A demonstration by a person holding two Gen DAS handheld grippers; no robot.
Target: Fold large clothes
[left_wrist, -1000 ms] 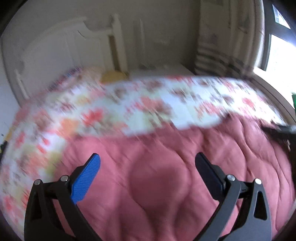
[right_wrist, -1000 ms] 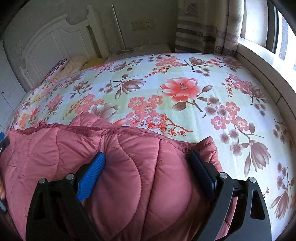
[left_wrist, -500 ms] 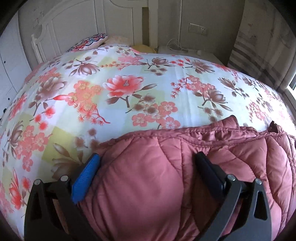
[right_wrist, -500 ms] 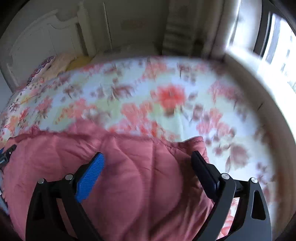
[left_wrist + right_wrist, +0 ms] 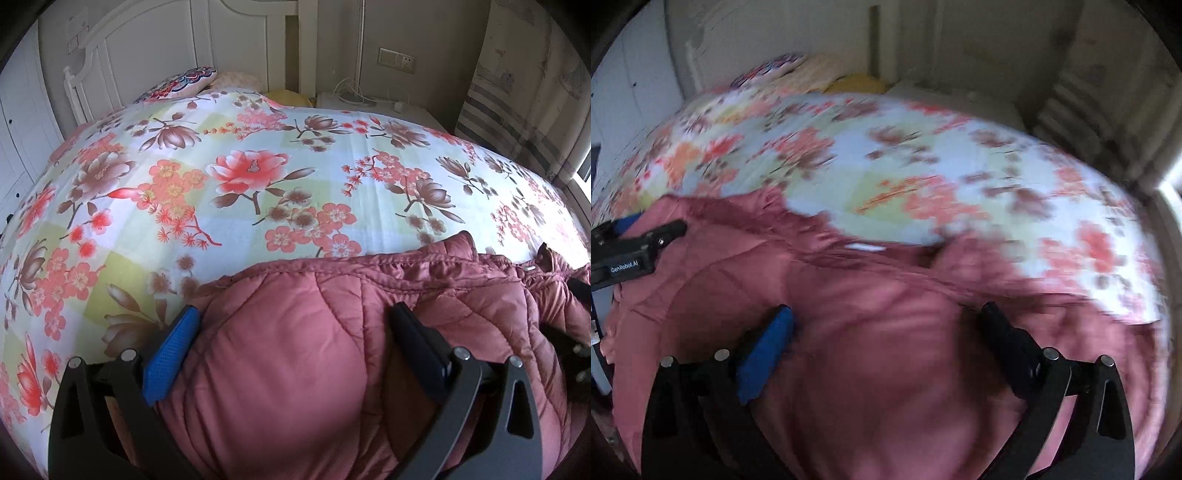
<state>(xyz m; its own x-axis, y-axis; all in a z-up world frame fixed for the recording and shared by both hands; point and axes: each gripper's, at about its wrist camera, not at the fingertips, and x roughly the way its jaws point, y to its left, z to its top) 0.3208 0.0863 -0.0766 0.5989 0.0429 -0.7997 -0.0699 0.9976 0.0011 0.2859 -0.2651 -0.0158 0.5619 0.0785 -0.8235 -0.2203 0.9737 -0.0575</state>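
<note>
A pink quilted puffer jacket (image 5: pixel 332 350) lies on the near part of a bed with a floral sheet (image 5: pixel 258 177). My left gripper (image 5: pixel 295 347) is open, its fingers wide apart and pressed onto the jacket's left part near its hem. My right gripper (image 5: pixel 886 343) is also open over the jacket (image 5: pixel 879 332), in a motion-blurred view. The left gripper also shows at the left edge of the right wrist view (image 5: pixel 635 251). A white label (image 5: pixel 864 246) shows at the jacket's collar.
A white headboard (image 5: pixel 147 48) and a patterned pillow (image 5: pixel 177 83) are at the far end of the bed. A white nightstand (image 5: pixel 373 105) with cables stands beside it. A striped curtain (image 5: pixel 517 110) and a window are on the right.
The left view steadied and came slightly closer to the jacket's left hem. The right gripper is swinging left over the jacket, its view now blurred; both stay open.
</note>
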